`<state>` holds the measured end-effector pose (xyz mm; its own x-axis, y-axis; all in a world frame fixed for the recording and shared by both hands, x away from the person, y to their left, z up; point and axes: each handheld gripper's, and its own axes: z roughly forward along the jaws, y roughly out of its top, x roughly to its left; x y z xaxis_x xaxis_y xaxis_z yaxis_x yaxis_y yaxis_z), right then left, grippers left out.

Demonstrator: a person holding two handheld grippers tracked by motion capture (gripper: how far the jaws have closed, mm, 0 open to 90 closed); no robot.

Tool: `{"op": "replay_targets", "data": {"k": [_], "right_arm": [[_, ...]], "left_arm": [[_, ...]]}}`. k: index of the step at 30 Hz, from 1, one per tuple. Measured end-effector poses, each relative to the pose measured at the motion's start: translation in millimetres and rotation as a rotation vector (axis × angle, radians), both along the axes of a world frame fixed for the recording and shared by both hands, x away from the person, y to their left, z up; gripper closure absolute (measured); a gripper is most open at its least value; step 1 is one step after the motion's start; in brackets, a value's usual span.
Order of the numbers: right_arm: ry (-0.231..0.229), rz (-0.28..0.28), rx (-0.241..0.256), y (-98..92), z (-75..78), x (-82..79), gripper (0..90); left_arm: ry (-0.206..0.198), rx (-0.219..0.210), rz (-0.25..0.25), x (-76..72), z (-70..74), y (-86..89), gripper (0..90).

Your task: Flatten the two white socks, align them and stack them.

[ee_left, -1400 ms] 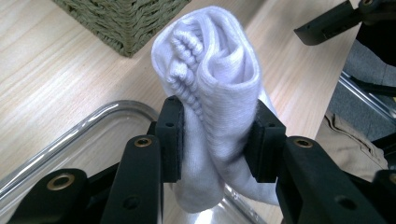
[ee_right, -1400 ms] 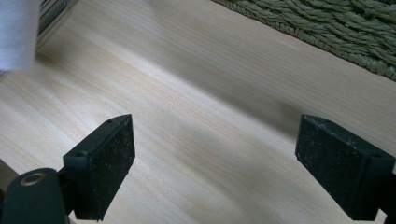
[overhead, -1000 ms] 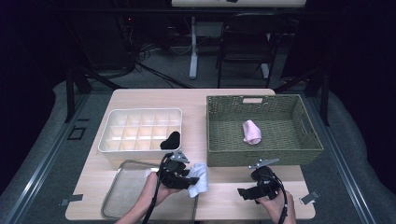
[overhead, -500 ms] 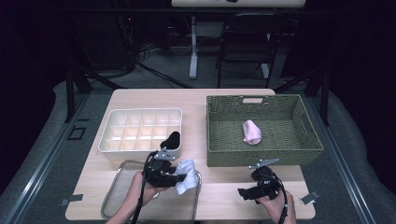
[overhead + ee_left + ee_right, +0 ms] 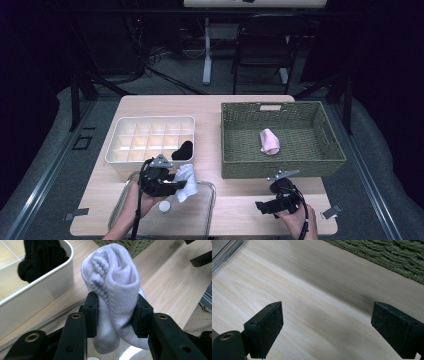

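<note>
You're holding the white sock (image 5: pixel 113 287) w/ the left gripper (image 5: pixel 167 184), jaws clamped across the middle of the roll. It's hanging just in front of the organizer (image 5: pixel 150 126), near its front right corner, where a black sock (image 5: pixel 182 150) is sitting in a cell. The metal tray (image 5: pixel 209 200) is lying under the white sock, right in front of the organizer.

Handling, judging by looks: it's light and soft, so weight isn't an issue. The knit is squashing in at the pads (image 5: pixel 92 312), so the roll is giving a lot under pressure. It's not slippery & not fragile, but the folds are looking loose: the ribbed cuff is bulging above the jaws and a tail is drooping below. Prob. best to keep gripping across the thickest part of the roll, all layers together; pinching one edge would likely let it unroll.

Your right gripper (image 5: pixel 272 205) is spread wide w/ nothing in it, hovering low over the surface (image 5: pixel 312 302), well to the right of the organizer and just in front of the basket (image 5: pixel 280 170). A pink sock (image 5: pixel 270 141) is lying inside that basket.
</note>
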<state>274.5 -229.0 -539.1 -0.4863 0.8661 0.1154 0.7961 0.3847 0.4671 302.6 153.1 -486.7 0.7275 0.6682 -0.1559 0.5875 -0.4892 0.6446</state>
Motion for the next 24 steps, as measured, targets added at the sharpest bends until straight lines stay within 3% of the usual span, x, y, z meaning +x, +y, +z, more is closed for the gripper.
{"op": "replay_targets", "data": {"k": [24], "right_arm": [[-0.003,-0.003,-0.003,-1.0,-0.4,0.7,10.4]], "left_arm": [[-0.044,0.010,0.075,7.8,8.2,18.4,62.6]]}}
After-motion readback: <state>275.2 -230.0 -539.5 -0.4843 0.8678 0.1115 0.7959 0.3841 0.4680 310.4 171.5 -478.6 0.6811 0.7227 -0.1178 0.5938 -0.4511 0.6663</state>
